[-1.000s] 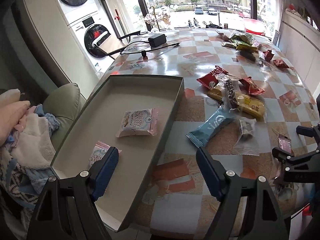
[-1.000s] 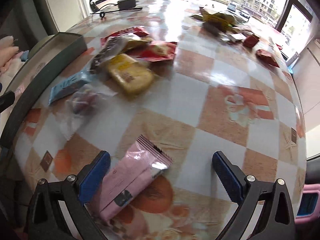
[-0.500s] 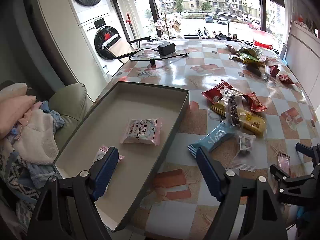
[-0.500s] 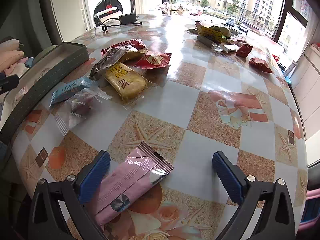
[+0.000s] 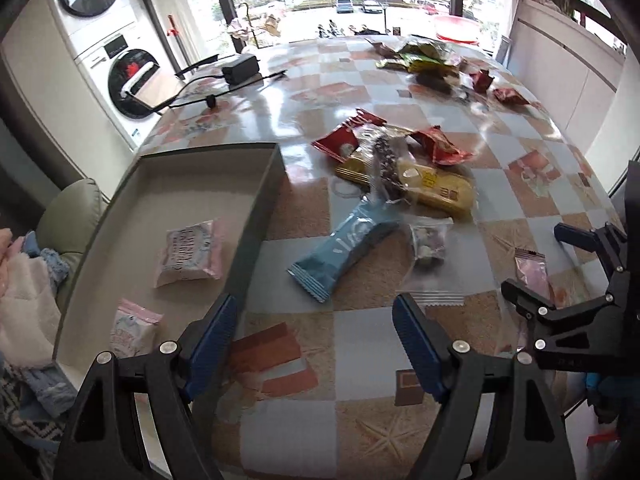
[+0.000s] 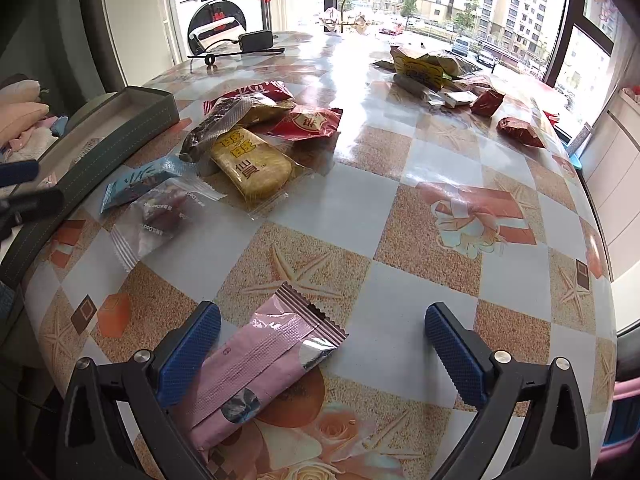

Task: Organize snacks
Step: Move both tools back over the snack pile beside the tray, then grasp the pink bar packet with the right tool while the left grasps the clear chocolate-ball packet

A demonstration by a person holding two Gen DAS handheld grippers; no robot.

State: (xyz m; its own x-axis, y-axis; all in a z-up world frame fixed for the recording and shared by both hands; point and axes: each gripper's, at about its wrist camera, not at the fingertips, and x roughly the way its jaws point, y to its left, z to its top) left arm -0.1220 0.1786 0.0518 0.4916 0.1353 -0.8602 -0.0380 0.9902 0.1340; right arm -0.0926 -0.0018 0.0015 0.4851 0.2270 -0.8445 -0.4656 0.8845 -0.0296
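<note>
A grey tray lies on the table's left side with two pink-and-white snack packs inside. My left gripper stands open above the table beside the tray's near right wall, nothing between its fingers. Ahead of it lie a blue bar pack, a clear candy pack and a pile with a yellow cracker pack. My right gripper is open low over a pink wrapper, which lies on the table against its left finger. That gripper shows at right in the left wrist view.
More snack packs and red packets lie at the table's far side. A black charger with cable sits at the far left. Stacked washing machines stand beyond the table; a sofa with clothes lies left of the tray.
The left gripper has shifted right, from over the tray's near end to the table beside the tray. The right gripper's view has tilted up slightly; the pink wrapper stays between its fingers.
</note>
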